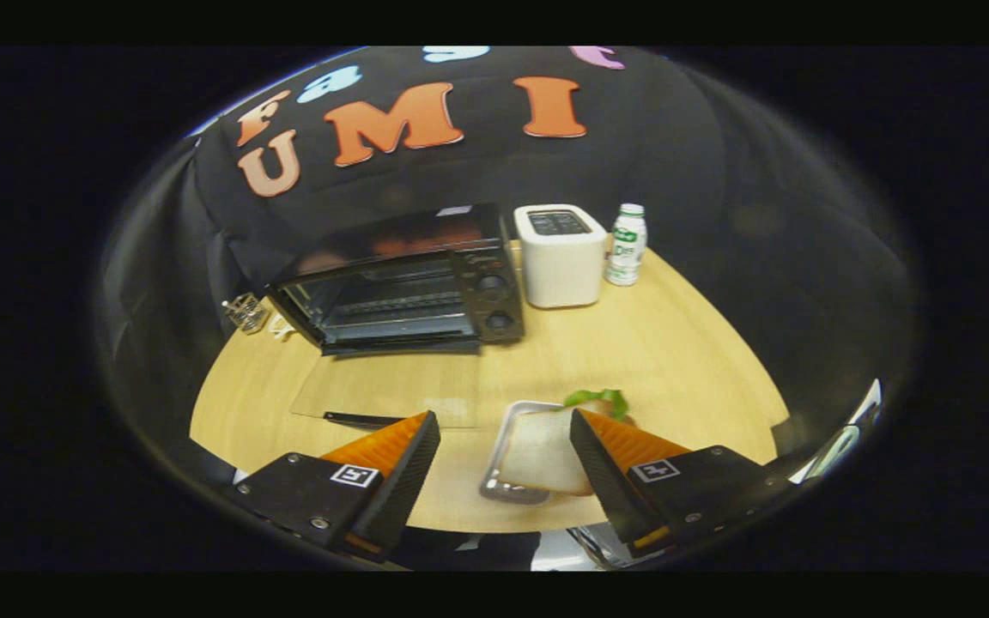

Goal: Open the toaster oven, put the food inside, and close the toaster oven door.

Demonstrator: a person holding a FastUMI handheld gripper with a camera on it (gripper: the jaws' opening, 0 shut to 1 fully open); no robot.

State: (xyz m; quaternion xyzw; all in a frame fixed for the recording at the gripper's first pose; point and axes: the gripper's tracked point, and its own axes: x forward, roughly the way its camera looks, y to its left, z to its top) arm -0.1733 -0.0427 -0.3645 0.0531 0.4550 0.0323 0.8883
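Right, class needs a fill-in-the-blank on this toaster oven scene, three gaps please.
1. The toaster oven door is ____.
2. The sandwich lies on a metal ____ between the fingers of the hand-held gripper.
3. The white toaster stands between the toaster oven and the ____.

Missing words: open; tray; bottle

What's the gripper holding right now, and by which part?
Nothing. The gripper is open above the sandwich on its tray.
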